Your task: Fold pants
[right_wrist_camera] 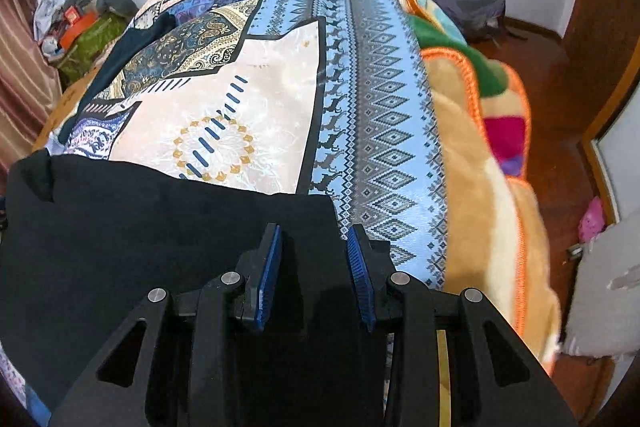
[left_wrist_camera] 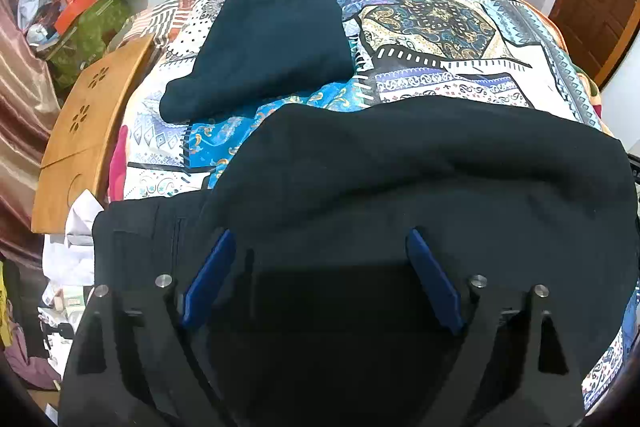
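Black pants (left_wrist_camera: 400, 179) lie folded on the patchwork bedspread (left_wrist_camera: 440, 27), right under both grippers. Left gripper (left_wrist_camera: 320, 243) hovers over them, jaws spread wide, nothing clamped. Right gripper (right_wrist_camera: 314, 239) stands narrower, fabric between its pads (right_wrist_camera: 272, 267); grip unclear. Beyond lies a dark folded garment (left_wrist_camera: 264, 43).

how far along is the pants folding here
Done: one dark garment lies folded further up the patterned bedspread, and the black pants nearer the cameras already have a layer doubled over. In hand: the left tongs stand wide open over the pants, gripping nothing; the right tongs sit narrowed over the pants' right edge, grip unclear. Left: probably at least one more fold, then flattening.
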`<state>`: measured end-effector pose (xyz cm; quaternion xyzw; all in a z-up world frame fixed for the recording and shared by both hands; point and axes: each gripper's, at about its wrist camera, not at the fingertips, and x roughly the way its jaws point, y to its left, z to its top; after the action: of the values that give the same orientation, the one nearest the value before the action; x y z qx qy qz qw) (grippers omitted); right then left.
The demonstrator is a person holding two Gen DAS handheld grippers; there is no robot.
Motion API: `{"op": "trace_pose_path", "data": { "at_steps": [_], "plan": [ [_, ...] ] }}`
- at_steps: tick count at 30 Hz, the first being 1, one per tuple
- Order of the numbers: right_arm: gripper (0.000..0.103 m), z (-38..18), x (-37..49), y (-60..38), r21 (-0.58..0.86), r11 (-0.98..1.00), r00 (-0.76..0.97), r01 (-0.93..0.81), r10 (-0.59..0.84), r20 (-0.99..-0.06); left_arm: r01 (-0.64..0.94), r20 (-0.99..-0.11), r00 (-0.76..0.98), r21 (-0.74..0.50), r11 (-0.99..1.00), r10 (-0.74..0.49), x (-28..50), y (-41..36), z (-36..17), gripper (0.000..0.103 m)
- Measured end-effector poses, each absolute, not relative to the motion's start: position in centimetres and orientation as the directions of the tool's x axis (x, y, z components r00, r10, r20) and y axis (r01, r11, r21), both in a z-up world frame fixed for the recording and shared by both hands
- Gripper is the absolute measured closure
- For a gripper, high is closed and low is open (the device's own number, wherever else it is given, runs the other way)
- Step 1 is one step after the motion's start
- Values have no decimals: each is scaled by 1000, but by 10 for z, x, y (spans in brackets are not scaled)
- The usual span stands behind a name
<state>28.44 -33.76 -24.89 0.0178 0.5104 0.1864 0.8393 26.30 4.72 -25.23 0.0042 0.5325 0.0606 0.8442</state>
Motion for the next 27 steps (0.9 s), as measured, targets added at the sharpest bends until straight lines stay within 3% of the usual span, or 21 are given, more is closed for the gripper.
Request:
{"op": "trace_pose_path", "data": {
  "at_steps": [6,9,15,21,27],
  "plan": [
    [94,-245,274,-343,255,909,400,-329,379,-834,-110,-899,424,68,992,108,264,47,-253,13],
    [97,-231,262,-341,181,927,481,-330,330,-812,-97,-898,424,84,992,118,264,46,-251,13],
    [97,-219,256,-359,158,953,521,-258,275,-808,-76,-896,427,94,993,117,260,45,-248,13],
    [88,-209,246,-368,182,961,504,-210,266,-822,-73,-896,433,72,995,97,251,48,-238,14],
    [86,-187,214,-382,143,973,528,-182,220,-820,-59,-885,458,61,996,81,227,53,-219,14]
  ]
}}
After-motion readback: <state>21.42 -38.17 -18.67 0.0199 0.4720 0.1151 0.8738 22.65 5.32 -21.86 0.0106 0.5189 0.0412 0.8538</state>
